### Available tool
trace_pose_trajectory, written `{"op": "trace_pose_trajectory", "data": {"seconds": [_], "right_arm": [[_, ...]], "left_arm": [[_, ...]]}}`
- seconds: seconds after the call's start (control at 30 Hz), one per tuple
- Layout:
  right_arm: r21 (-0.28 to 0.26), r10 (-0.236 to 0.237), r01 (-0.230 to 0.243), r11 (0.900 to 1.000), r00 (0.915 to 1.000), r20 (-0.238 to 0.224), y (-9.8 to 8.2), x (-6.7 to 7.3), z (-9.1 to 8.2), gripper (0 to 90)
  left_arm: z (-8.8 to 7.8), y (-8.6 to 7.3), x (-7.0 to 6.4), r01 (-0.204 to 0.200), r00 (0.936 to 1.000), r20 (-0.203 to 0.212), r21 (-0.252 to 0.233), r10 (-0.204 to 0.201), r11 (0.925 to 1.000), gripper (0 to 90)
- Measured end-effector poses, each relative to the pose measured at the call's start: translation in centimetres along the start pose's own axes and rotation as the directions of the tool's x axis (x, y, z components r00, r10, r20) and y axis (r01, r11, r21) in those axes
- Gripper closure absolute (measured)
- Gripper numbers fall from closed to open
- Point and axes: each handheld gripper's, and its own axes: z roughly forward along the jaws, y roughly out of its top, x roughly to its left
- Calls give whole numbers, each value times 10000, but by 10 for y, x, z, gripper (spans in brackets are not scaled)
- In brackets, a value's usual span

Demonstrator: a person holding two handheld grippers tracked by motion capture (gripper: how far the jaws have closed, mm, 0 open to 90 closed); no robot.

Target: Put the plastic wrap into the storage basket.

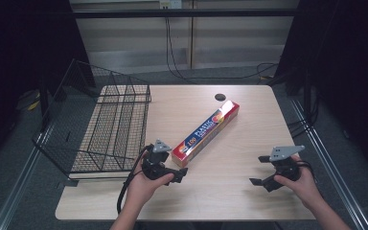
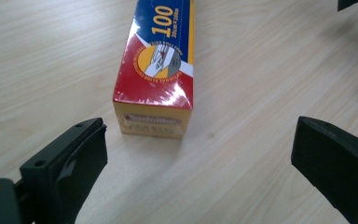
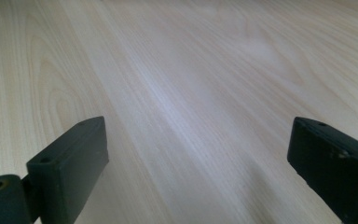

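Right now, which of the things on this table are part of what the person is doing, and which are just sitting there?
In the job:
- plastic wrap box, lying flat in front of the open jaws
- left gripper, aimed at the box's near end, not touching it

Just there:
- wire basket at the table's left side
- right gripper, open over bare table
- dark round hole behind the box

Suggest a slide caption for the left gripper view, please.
Open left gripper faces the near end of the plastic wrap box on the table.
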Motion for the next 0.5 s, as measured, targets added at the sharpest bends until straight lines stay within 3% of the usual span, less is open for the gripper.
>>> {"op": "trace_pose_trajectory", "data": {"seconds": [0.2, 0.27, 0.5], "right_arm": [[-688, 371, -342, 9970, 9984, 426, 0, -5, -13, 46], [-681, 390, -356, 9970, 9980, 496, -2, -6, -15, 46], [-651, 344, -304, 9974, 9976, 603, -6, -2, -20, 42]], "left_arm": [[5, 0, 0, 118, 9999, 87, 105, -119, 9999, 35], [5, 1, 0, -99, 9999, 118, 213, 97, 9997, 35], [7, 4, -4, -281, 9992, 300, 136, 277, 9995, 31]]}}
